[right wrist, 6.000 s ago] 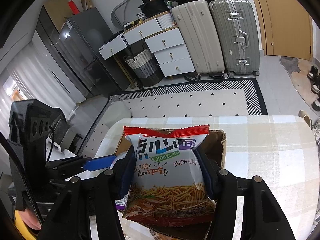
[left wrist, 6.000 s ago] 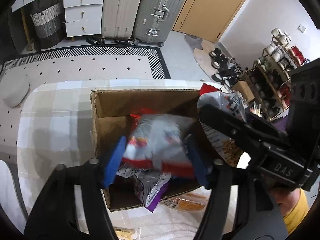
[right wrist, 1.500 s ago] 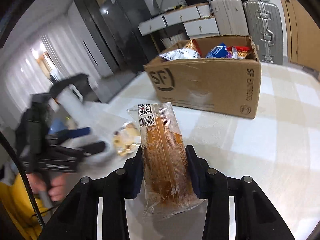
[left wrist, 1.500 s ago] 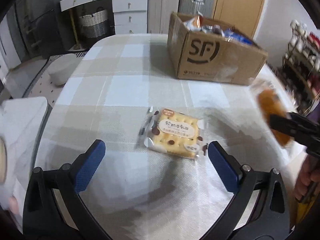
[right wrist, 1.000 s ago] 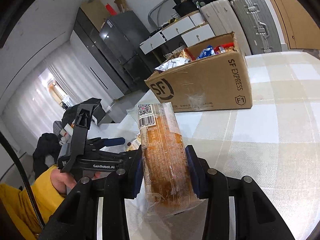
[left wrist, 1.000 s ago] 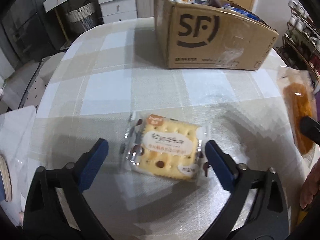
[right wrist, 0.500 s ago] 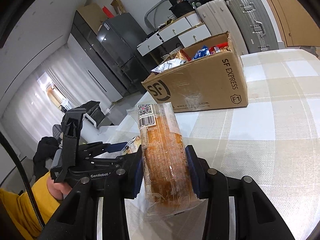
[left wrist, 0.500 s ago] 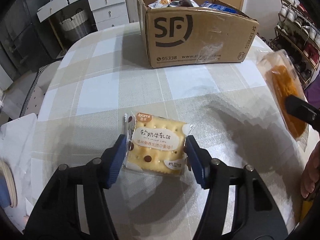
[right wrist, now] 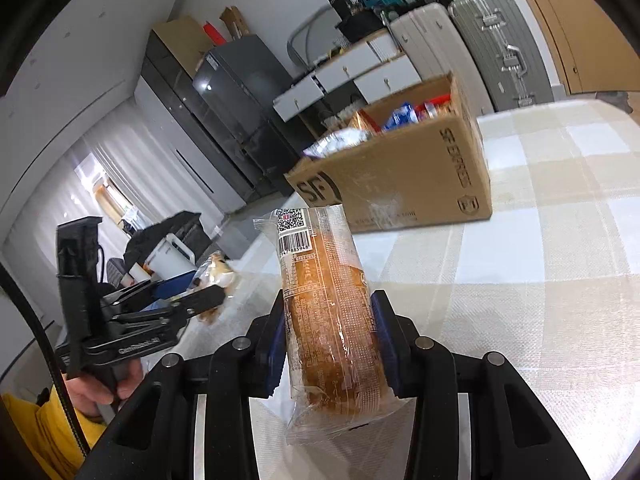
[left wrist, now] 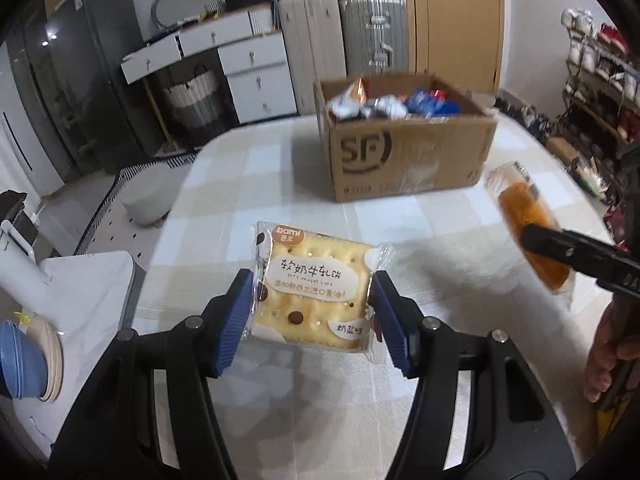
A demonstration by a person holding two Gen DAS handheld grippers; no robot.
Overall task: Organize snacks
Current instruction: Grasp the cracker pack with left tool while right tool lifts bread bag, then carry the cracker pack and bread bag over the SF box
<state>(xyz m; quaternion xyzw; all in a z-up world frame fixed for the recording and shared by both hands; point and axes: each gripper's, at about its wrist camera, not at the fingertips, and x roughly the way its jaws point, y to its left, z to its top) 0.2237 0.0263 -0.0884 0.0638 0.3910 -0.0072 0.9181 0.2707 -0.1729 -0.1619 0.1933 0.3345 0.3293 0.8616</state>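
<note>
Left wrist view: cracker pack (left wrist: 316,294) is clamped by left tongs (left wrist: 314,312), box (left wrist: 404,152) at 12 o'clock. Bread pack (right wrist: 330,316) is gripped by right tongs (right wrist: 330,338).

Square cracker packet (left wrist: 316,294) lifted, long bread packet (right wrist: 330,320) upright (both gripped)

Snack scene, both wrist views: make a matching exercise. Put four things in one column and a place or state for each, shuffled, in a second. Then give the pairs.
Things:
1. cracker packet
2. bread packet
3. cardboard box
4. blue bowl

Places or states:
A. stands on the checked table, full of snacks
B. clamped in the left gripper
C. sits off the table's edge, on a white surface
D. clamped in the right gripper

Pairs: 1-B, 2-D, 3-A, 4-C
</note>
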